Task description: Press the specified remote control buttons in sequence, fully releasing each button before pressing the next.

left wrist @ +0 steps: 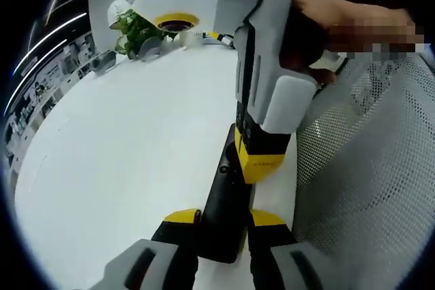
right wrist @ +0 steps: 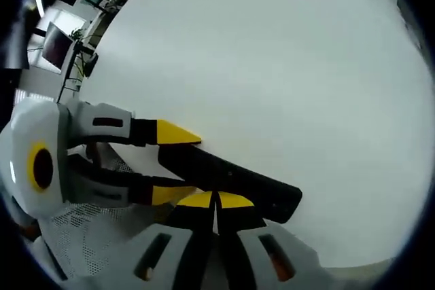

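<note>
The black remote control [left wrist: 224,202] lies flat on the white table [left wrist: 122,161], close to the edge where a grey mesh chair back [left wrist: 367,168] stands. In the left gripper view it runs up from about 6 o'clock toward the centre, its near end clamped between the left gripper [left wrist: 224,225]'s yellow-tipped jaws, one on each long side. The right gripper [left wrist: 262,164] comes down onto it from 12 o'clock, its yellow tips meeting the remote's upper face. In the right gripper view the remote [right wrist: 231,181] crosses from 9 toward 4 o'clock, the right gripper [right wrist: 216,200]'s jaws are drawn fully together with nothing between them, and their joined tip rests on the remote at about 6 o'clock. This looks like a button press under way, though I cannot make out the buttons. Next it needs a clean lift until the tip is fully clear, then a shift to the following button. A potted plant [left wrist: 132,32] sits far off at 11 o'clock.
</note>
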Demonstrator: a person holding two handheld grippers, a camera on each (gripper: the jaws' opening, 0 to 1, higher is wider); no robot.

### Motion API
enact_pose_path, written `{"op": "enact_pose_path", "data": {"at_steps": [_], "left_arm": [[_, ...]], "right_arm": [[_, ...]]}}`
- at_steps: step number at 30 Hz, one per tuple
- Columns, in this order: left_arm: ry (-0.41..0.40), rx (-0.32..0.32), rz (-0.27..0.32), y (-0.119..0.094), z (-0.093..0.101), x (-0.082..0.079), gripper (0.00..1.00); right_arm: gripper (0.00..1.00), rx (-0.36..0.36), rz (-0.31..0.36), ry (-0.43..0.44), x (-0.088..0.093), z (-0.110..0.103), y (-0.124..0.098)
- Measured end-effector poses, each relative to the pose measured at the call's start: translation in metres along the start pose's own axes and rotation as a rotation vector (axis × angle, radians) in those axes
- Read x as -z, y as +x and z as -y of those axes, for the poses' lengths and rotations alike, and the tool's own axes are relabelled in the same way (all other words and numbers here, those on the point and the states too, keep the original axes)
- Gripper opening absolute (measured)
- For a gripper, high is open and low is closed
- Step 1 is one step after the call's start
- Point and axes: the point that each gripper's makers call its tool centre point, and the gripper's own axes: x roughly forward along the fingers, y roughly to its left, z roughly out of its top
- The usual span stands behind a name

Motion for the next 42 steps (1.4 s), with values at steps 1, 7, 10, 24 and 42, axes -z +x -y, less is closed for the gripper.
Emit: {"op": "enact_pose_path", "data": {"at_steps": [1, 7, 10, 24, 42], "left_arm": [[-0.001, 0.0, 0.001, 0.0, 0.0, 0.0, 0.27], [-0.001, -0.001, 0.006, 0.0, 0.0, 0.0, 0.27], [-0.001, -0.001, 0.007, 0.0, -0.001, 0.0, 0.27], [-0.001, 0.0, 0.011, 0.0, -0.001, 0.0, 0.27], [0.004, 0.004, 0.011, 0.001, 0.0, 0.0, 0.27]], "right_arm": [[0.0, -0.006, 0.0, 0.007, 0.0, 0.0, 0.0], [0.0, -0.044, 0.002, 0.072, 0.0, 0.0, -0.002], [0.0, -0.042, 0.002, 0.071, 0.001, -0.001, -0.002], [0.0, -0.034, 0.041, 0.052, -0.007, -0.003, -0.002], [0.0, -0.019, 0.094, -0.021, -0.015, -0.006, 0.002]]}}
